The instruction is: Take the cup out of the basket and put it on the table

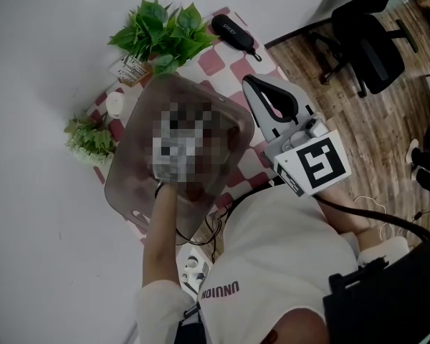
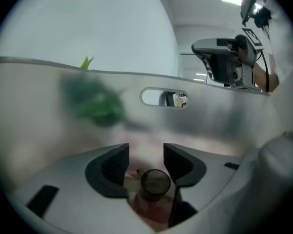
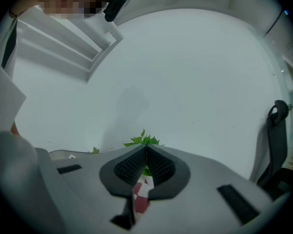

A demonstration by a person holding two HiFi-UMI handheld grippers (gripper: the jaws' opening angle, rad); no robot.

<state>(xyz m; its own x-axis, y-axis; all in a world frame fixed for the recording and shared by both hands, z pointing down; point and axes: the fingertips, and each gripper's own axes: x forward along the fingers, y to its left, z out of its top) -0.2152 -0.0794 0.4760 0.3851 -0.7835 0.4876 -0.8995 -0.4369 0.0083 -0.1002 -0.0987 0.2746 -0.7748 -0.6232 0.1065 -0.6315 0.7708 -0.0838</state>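
The left gripper (image 2: 145,156) is hanging open over the cup (image 2: 155,183), risking tipping it if closing skewed; the right gripper (image 3: 145,167) is idling shut, empty.

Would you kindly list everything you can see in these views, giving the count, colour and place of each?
basket: one, see-through grey, in the middle of the cloth.
cup: one, dark, inside the basket, just below the left gripper's jaws.
cloth: one, red and white checked, under the basket.
plants: two, green, the big one beyond the basket, a small one at its left.
case: one, black, at the cloth's far edge.
office chair: one, black, on the wooden floor at right.
left gripper: one, grey, down in the basket, jaws apart.
right gripper: one, grey, right of the basket, jaws together, empty.
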